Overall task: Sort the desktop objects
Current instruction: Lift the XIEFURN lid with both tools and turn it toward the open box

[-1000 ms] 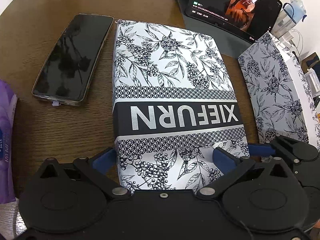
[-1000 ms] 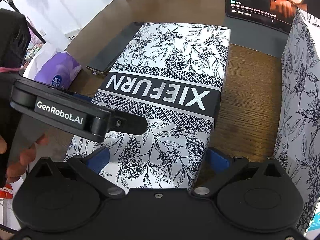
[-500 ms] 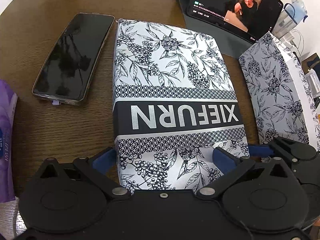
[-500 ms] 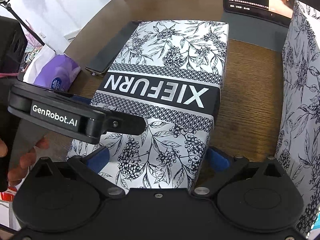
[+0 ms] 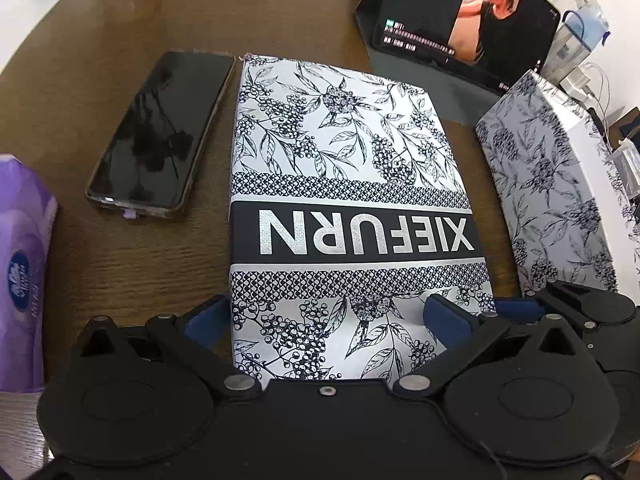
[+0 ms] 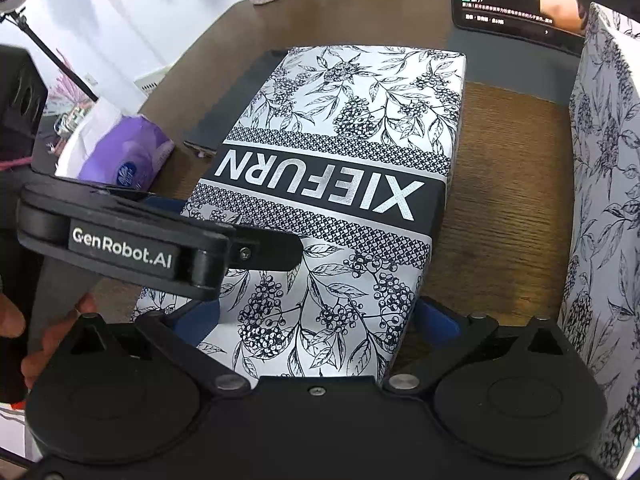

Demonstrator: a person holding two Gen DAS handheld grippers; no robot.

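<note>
A flat white box with a black leaf print and the word XIEFURN (image 5: pixel 352 184) lies lengthwise on the brown table (image 5: pixel 128 264). My left gripper (image 5: pixel 326 318) straddles its near end, blue pads against both long sides. My right gripper (image 6: pixel 316 316) clamps the same end of the box (image 6: pixel 340 168) in the same way. In the right wrist view the left gripper (image 6: pixel 160 248) reaches over the box's near left corner. In the left wrist view the right gripper (image 5: pixel 580 312) sits at the box's near right corner. A hand (image 6: pixel 60 328) holds the left tool.
A dark phone (image 5: pixel 160 132) lies just left of the box. A purple tissue pack (image 5: pixel 20 260) rests at the near left. A second patterned box (image 5: pixel 560 200) stands on the right. Behind, a tablet (image 5: pixel 460 20) on a stand plays video. Jars stand at the far edge.
Both cameras have pulled back and up a little, so more of the far table edge shows. The box keeps its place between both pairs of fingers.
</note>
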